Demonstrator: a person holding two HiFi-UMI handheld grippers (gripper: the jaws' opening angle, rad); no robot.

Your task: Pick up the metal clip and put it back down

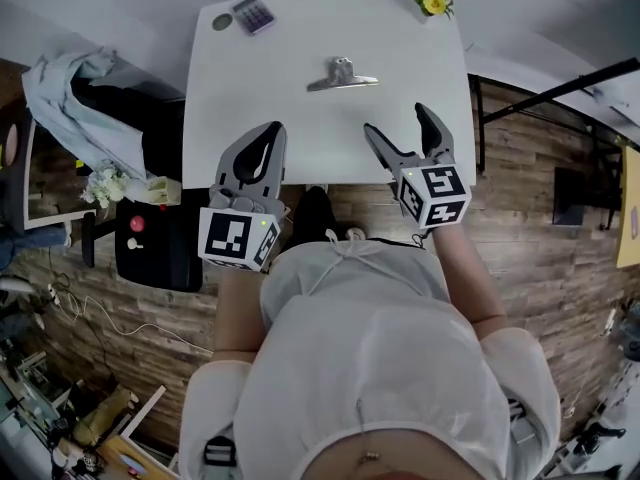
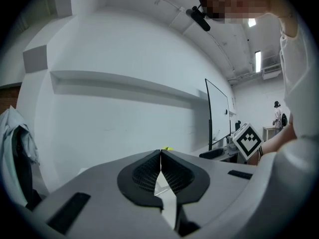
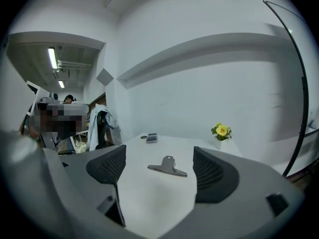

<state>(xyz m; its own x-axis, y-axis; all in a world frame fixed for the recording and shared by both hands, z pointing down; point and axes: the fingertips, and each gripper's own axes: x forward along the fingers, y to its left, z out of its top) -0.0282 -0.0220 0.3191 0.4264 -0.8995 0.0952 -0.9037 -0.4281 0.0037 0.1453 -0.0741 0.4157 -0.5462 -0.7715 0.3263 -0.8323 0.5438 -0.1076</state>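
Note:
The metal clip (image 1: 342,74) lies flat on the white table (image 1: 250,108), in the middle towards the far side. In the right gripper view the clip (image 3: 168,166) rests ahead of the jaws, well apart from them. My right gripper (image 1: 397,120) hovers over the table's near edge, open and empty; the right gripper (image 3: 159,158) shows its pads (image 3: 212,173) spread wide. My left gripper (image 1: 270,134) is near the front edge, left of the clip, shut with nothing in it. The left gripper (image 2: 160,156) points up at a white wall.
A calculator (image 1: 253,13) and a small round object (image 1: 222,21) sit at the table's far left corner. A yellow flower (image 1: 433,1) stands at the far right corner. A chair draped with cloth (image 1: 60,98) is left of the table.

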